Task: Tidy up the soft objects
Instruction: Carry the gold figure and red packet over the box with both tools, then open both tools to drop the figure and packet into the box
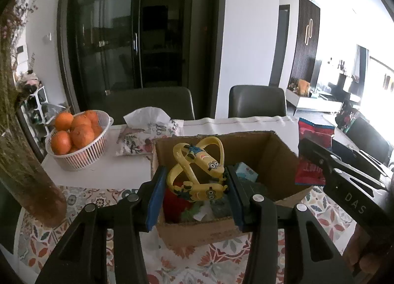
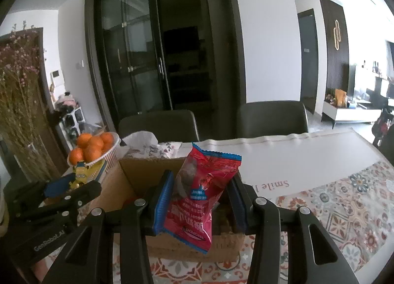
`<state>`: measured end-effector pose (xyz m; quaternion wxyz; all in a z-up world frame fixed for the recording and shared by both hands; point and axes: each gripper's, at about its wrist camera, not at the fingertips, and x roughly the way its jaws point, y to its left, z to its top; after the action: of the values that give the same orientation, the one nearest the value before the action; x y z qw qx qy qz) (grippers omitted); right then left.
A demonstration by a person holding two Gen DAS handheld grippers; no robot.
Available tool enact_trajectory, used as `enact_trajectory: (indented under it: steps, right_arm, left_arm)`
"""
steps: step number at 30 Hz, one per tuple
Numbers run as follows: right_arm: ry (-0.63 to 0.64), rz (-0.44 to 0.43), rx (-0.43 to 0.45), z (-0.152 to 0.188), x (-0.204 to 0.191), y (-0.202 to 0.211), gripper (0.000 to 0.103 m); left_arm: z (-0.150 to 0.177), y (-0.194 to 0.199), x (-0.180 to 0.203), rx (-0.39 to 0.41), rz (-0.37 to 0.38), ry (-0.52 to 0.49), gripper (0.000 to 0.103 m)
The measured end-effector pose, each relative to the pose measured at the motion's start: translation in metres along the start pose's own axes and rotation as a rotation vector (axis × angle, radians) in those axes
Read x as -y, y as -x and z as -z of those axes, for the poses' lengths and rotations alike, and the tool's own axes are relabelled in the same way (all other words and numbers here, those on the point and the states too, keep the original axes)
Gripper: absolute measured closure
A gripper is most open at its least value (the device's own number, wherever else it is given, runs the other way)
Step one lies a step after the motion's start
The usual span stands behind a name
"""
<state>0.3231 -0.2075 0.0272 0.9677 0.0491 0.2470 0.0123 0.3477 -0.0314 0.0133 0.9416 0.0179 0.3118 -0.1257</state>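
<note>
i'm working the drop-off step, by my reading: both grippers are carrying something and both are hanging at the cardboard box (image 1: 278, 158). the left gripper (image 1: 194, 185) is pinching the yellow minion bands (image 1: 197, 173) between its blue pads, jaws closed on them, holding them above the box's open top. the right gripper (image 2: 200, 197) is clamping the red snack packet (image 2: 202, 192), jaws closed across its middle, the packet standing upright over the near rim of the box.

the next move, as i'm judging it, calls for lowering each load into the box and easing the jaws apart, one at a time, so the arms aren't crowding each other.

the bands are looking rubbery and glossy, looped and tangled, with moulded cartoon faces. the packet is crinkly foil-like film with serrated ends, puffed a little and creasing where the pads are pressing. the box is matte corrugated card with fuzzy cut edges; something red and some greenish bits are already lying inside, too dim to name. a patterned tablecloth (image 2: 344, 210) is lying under it.
</note>
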Motion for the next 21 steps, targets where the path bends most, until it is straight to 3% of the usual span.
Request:
enact_trajectory:
  steps: [15, 21]
  right_arm:
    - [0.037, -0.021, -0.133, 0.002, 0.001, -0.064, 0.057]
    - [0.036, -0.024, -0.153, 0.004, 0.0, -0.073, 0.04]
  left_arm:
    - [0.002, -0.051, -0.008, -0.098, 0.012, -0.006, 0.056]
    - [0.004, -0.054, -0.011, -0.107, -0.008, -0.004, 0.046]
